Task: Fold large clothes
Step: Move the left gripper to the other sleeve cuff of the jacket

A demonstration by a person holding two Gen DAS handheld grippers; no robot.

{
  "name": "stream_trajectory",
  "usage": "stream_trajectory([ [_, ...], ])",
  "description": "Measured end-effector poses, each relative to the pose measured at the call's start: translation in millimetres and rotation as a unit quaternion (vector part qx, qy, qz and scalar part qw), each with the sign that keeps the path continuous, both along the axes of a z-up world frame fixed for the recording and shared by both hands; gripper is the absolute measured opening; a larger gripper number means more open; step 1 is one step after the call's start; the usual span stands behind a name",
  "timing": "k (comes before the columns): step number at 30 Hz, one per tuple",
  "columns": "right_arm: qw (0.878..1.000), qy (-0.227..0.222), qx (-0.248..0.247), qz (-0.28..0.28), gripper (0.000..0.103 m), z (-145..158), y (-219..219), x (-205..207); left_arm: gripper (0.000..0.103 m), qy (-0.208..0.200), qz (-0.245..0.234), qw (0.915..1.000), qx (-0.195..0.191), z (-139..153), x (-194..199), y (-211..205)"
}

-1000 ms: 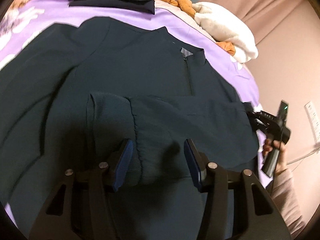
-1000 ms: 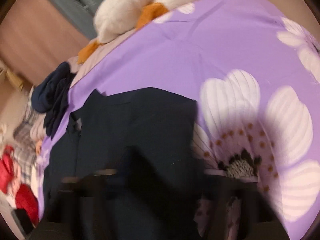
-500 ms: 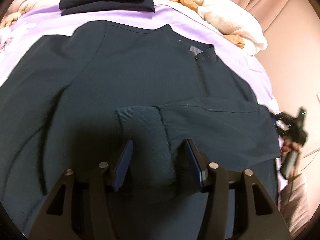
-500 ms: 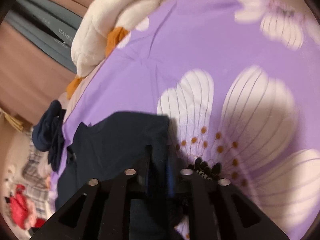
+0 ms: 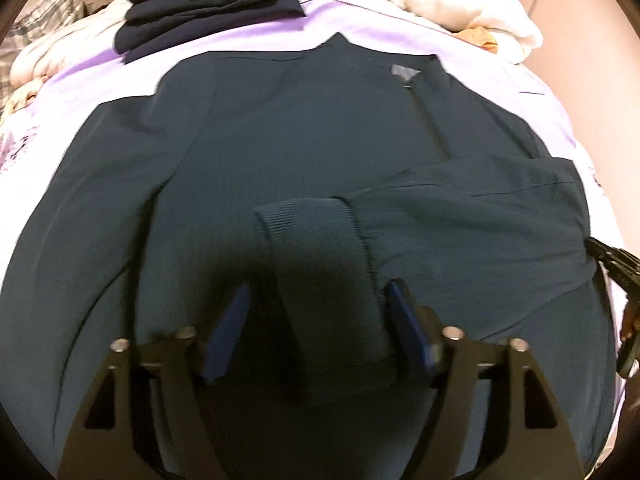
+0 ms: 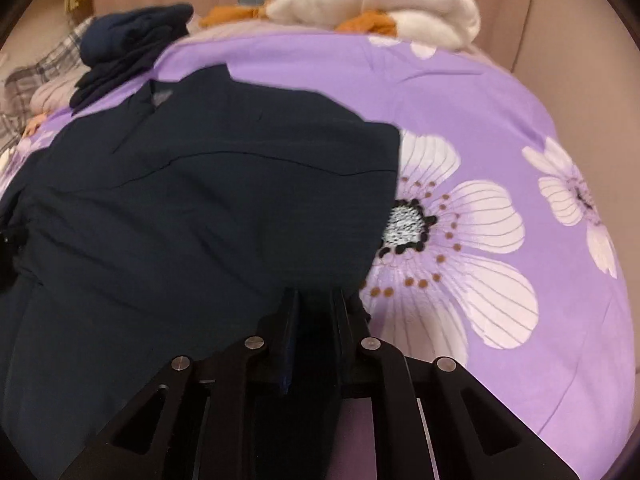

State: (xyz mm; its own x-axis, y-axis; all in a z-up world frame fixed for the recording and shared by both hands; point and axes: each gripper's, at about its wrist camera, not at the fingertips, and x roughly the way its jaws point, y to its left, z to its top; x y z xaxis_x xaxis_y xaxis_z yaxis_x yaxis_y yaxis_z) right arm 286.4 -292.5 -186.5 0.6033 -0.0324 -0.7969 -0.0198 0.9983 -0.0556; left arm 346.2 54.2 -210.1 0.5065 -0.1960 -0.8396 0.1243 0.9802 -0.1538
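Dark jacket (image 5: 304, 152) on a purple bedspread (image 6: 500, 112); left claw (image 5: 316, 320), just widening, straddles its cuff (image 5: 320, 240) without pinching, right claw (image 6: 316, 312) pinches the jacket's edge.

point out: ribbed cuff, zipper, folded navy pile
ribbed cuff (image 5: 320, 248), left wrist view, mid rib band.
zipper (image 5: 430, 120), left wrist view, mid track below collar.
folded navy pile (image 5: 208, 4), left wrist view, front of stack.
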Motion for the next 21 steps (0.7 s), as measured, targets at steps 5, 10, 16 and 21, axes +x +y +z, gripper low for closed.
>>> stream_trajectory([
  [5, 0.998, -0.014, 0.052, -0.042, 0.016, 24, -3, -29, 0.077, -0.004, 0.045, 0.9982, -0.039, 24, -37, 43],
  [10, 0.992, -0.056, 0.116, -0.005, 0.059, 46, 21, -95, 0.079, -0.026, 0.089, 0.9891, -0.115, 45, -120, 106],
  [16, 0.981, -0.051, 0.187, 0.03, 0.065, 43, 64, -152, 0.083, -0.02, 0.179, 0.9626, -0.202, 42, -227, 173],
  [21, 0.974, -0.038, 0.217, 0.055, 0.066, 37, 106, -175, 0.083, -0.032, 0.267, 0.9199, -0.285, 32, -311, 223],
])
